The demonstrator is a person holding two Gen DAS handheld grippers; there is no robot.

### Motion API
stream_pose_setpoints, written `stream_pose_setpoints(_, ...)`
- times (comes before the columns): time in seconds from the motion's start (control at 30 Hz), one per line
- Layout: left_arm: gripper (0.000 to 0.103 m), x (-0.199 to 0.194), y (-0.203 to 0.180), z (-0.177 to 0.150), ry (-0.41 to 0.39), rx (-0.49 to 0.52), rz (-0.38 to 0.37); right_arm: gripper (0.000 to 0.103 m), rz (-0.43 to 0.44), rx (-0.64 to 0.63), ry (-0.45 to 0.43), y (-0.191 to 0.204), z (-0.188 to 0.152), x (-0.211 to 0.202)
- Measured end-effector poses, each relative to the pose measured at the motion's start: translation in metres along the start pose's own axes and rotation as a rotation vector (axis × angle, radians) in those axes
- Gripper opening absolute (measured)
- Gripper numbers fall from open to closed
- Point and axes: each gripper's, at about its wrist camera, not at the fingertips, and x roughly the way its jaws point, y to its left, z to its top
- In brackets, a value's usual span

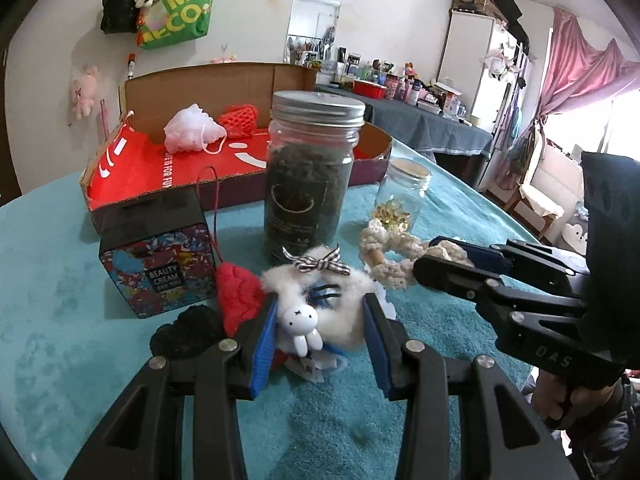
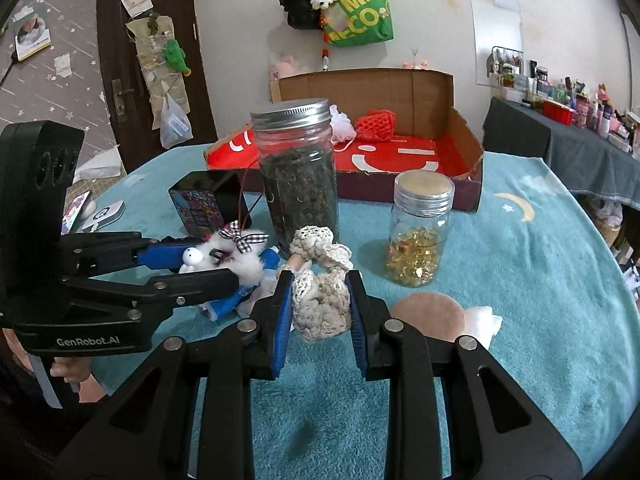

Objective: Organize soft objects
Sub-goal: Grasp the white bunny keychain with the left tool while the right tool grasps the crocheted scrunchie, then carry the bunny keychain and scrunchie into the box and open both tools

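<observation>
My left gripper is shut on a white fluffy scrunchie that carries a small bunny and a checked bow. It is held low over the teal cloth. In the right wrist view the same left gripper comes in from the left with the scrunchie. My right gripper is shut on a cream crochet piece, just right of the scrunchie; the left wrist view shows this gripper and the crochet piece. A red knitted heart and a black knitted piece lie at the left.
An open cardboard box with a red floor stands at the back and holds a white mesh puff and a red knit. In front stand a tall dark-filled jar, a small jar and a patterned carton. A pink round pad lies to the right.
</observation>
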Motion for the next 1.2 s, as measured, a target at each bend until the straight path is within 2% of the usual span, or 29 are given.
stream_pose_setpoints(0.27,0.043,-0.024,0.028,-0.003,-0.008,-0.057,0.008,0.024,-0.009,0.017,0.002,-0.009,-0.001,-0.006)
stream_pose_setpoints(0.53,0.043,-0.045,0.066,-0.011,-0.010,-0.141,0.063,0.024,-0.027,0.078,0.008,-0.032,0.000,-0.015)
stream_pose_setpoints(0.77,0.043,-0.054,0.087,-0.017,0.000,-0.155,0.127,0.024,-0.052,0.106,0.013,-0.048,-0.002,-0.023)
stream_pose_setpoints(0.93,0.043,-0.053,0.105,-0.020,0.033,-0.137,0.185,0.024,-0.086,0.109,0.023,-0.059,-0.001,-0.027)
stream_pose_setpoints(1.03,0.043,-0.052,0.113,-0.019,0.024,-0.105,0.194,0.024,-0.108,0.102,0.038,-0.066,0.000,-0.025)
stream_pose_setpoints(1.2,0.043,-0.046,0.123,-0.009,0.019,0.007,0.205,0.024,-0.135,0.106,0.068,-0.084,0.007,-0.019)
